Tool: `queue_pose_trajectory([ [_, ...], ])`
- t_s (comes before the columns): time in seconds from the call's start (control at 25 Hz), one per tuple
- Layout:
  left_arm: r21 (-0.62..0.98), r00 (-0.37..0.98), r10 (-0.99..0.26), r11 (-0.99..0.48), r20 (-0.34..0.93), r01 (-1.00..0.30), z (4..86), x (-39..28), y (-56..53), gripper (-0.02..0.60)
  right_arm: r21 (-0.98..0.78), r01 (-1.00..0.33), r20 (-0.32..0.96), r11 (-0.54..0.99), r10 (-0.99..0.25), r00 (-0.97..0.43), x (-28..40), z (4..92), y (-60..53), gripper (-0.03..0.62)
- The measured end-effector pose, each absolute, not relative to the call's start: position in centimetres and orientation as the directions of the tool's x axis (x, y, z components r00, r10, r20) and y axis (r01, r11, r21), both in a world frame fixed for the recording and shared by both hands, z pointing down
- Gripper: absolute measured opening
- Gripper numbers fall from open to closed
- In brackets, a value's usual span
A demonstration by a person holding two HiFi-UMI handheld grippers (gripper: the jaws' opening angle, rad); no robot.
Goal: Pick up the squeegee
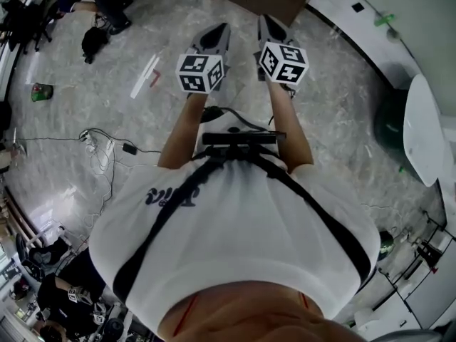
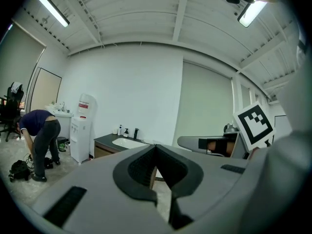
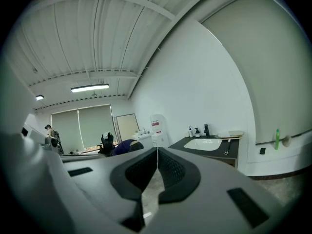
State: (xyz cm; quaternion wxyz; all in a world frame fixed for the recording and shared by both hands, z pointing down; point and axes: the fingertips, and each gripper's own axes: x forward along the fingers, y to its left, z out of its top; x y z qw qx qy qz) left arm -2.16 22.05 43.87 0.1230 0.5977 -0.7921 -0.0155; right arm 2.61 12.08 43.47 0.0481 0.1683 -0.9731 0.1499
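Left gripper [image 2: 156, 147] and right gripper [image 3: 157, 150] both closed tight, empty. Squeegee not certain: thin dark tool [image 3: 227, 147] lies on counter [image 3: 214, 154] just beside sink [image 3: 202, 144], well apart from both grippers.

Below me I see a grey marbled floor [image 1: 342, 112]. On it lie tangled cables [image 1: 100, 144], a white strip [image 1: 144, 76], a green container [image 1: 41, 91] and a black bag [image 1: 93, 43]. Ahead, a dark surface [image 3: 210, 153] carries bottles [image 3: 193, 132] beside its sink [image 3: 201, 144].
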Motion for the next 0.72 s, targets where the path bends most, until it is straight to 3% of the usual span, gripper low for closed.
queue_pose_trajectory([
  [0.28,0.191,-0.241,-0.957,0.27,0.165,-0.944,44.7,-9.0,18.7,0.012,-0.258,-0.325,0.17,0.91,-0.289,-0.942,-4.1,45.0,10.2,0.008],
  [0.72,0.167,-0.045,-0.994,0.061,0.097,-0.984,43.7,-23.1,6.5,0.012,-0.161,-0.501,0.19,0.85,-0.472,-0.861,-16.4,44.1,-0.4,0.008],
])
